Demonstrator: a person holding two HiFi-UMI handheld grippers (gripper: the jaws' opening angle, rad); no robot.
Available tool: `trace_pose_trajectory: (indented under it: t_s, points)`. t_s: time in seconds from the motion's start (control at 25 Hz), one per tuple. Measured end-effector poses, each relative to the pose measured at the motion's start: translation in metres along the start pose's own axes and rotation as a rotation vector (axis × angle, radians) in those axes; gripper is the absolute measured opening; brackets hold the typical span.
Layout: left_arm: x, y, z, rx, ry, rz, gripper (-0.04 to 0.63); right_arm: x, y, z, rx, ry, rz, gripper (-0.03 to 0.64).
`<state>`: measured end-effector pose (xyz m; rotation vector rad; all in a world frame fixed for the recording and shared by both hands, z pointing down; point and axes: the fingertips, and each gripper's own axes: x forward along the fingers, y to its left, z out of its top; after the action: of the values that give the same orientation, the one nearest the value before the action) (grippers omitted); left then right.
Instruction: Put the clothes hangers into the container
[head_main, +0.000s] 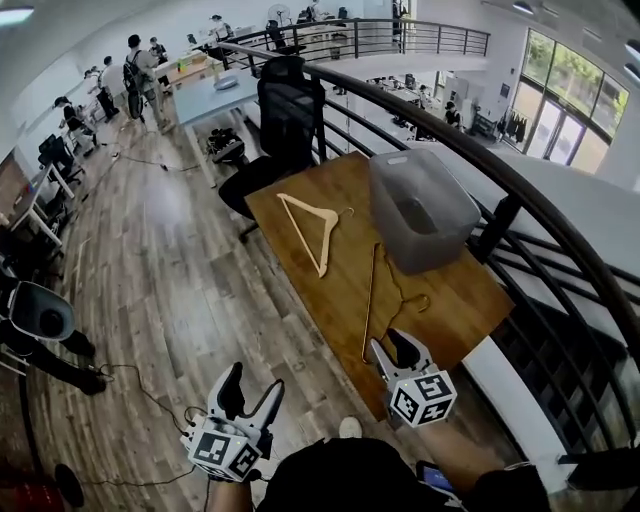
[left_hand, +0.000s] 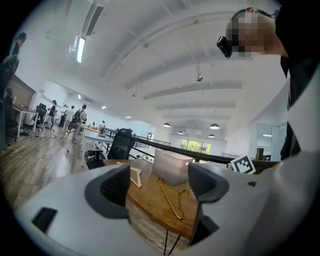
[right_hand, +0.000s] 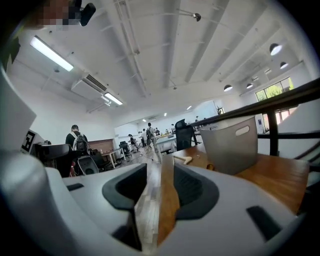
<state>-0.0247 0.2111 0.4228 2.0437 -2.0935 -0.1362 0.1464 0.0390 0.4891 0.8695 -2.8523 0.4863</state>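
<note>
left tool and right tool both spread, empty, wooden hanger and gold hanger flat on counter beside grey container

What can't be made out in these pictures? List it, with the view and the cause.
Inside of the bin: right gripper view, its own wall hides it.
Lower end of the wire hanger: head view, too thin to tell whether the right tongs touch it.
Legs of the table: head view, its top covers them.
</note>
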Motion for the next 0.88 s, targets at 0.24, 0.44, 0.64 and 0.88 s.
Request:
trace_pose_trajectory:
  t_s: [0.24, 0.44, 0.64, 0.88]
  points:
    - [0.037, -0.005, -0.006, 0.001, 0.044, -0.03, 0.35, 0.024, -0.029, -0.021, 0.009, 0.096, -0.014, 0.16]
    - [0.065, -0.001, -0.012, 0.021, 0.087, -0.052, 0.35, 0.043, -0.048, -0.041, 0.031, 0.17, -0.045, 0.158]
    - [0.095, 0.009, -0.021, 0.016, 0.131, -0.106, 0.35, 0.065, -0.059, -0.069, 0.026, 0.256, -0.064, 0.155]
    - [0.135, 0.034, -0.018, 0.026, 0.152, -0.174, 0.35, 0.104, -0.073, -0.108, -0.024, 0.412, -0.092, 0.155]
